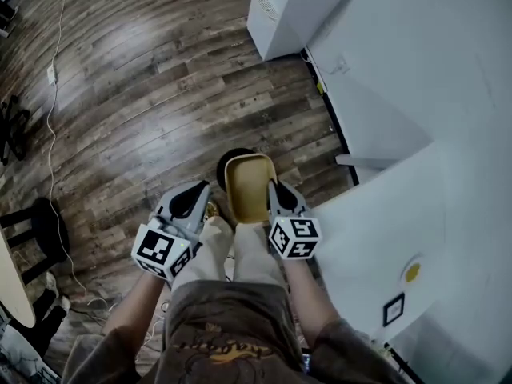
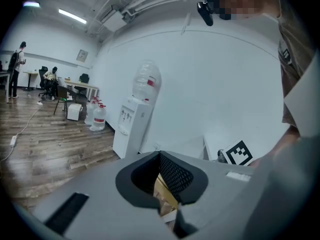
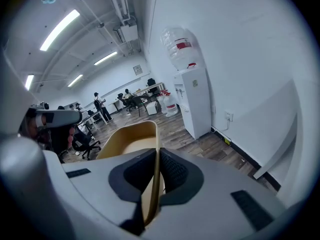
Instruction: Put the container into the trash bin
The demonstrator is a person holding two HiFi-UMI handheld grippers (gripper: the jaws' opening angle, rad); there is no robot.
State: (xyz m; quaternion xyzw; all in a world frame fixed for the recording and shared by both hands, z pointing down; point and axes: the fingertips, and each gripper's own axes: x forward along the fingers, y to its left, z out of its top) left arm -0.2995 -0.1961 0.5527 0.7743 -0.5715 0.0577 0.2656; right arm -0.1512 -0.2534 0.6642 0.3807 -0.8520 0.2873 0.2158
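Observation:
A tan oblong container hangs over the wooden floor in front of the person's legs. My right gripper is shut on its right rim. In the right gripper view the thin rim is pinched between the black pads and the open container stretches ahead. Just beyond it, a round black trash bin stands on the floor, partly hidden under the container. My left gripper hovers left of the container, apart from it. Its pads meet at the tip; something tan shows in the gap lower down, whether held I cannot tell.
A white water dispenser stands against the white wall to the right. A white ledge juts out at the right. A thin cable runs along the floor at the left, near a black stool.

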